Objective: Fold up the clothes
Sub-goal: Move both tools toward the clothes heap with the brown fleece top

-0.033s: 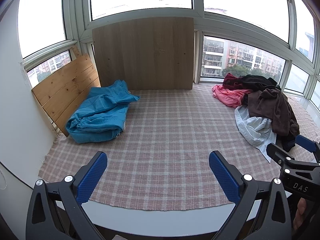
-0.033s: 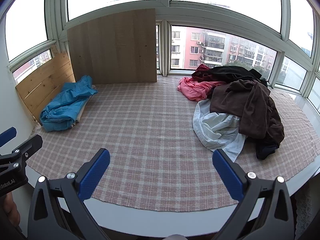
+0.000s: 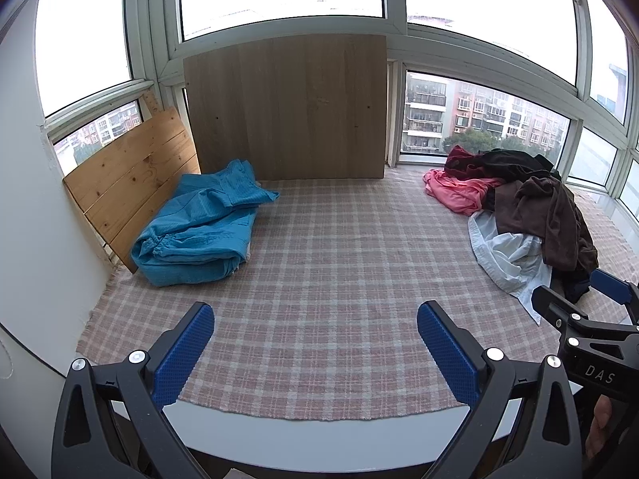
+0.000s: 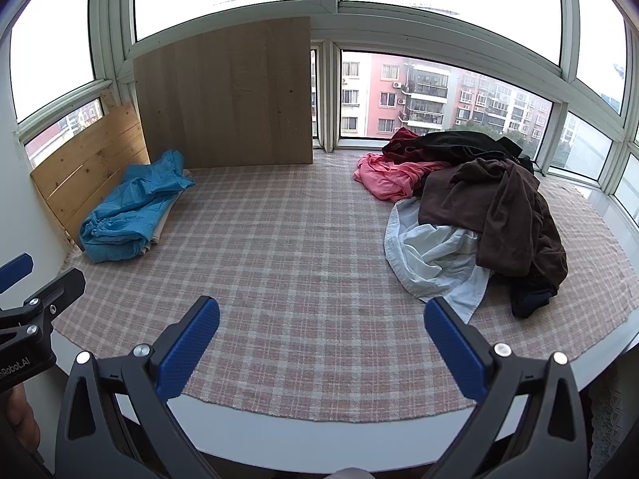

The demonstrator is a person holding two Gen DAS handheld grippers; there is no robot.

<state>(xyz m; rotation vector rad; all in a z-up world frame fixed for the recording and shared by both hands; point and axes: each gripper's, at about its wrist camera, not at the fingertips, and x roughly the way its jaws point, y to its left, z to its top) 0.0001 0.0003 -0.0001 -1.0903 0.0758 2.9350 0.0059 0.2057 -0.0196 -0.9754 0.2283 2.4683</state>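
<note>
With both the left gripper [image 3: 315, 341] and the right gripper [image 4: 321, 337] spread wide and empty, a reach into the tangled clothes pile [image 4: 479, 215] beside the pink garment [image 4: 393, 179] risks snagging several overlapping layers together.

- My desk [image 3: 327, 435] is white, covered by a pink plaid cloth [image 3: 335, 279].
- At ten o'clock I see folded blue clothes [image 3: 199, 231].
- At two o'clock, an unfolded clothes heap [image 4: 479, 207].

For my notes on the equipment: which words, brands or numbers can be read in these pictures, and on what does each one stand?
"DAS": white letters on the black body of the right tool, left wrist view.
"nRobot.AI": on the black body of the left tool, right wrist view; its start is cut off by the picture edge.
No other text is readable.
</note>
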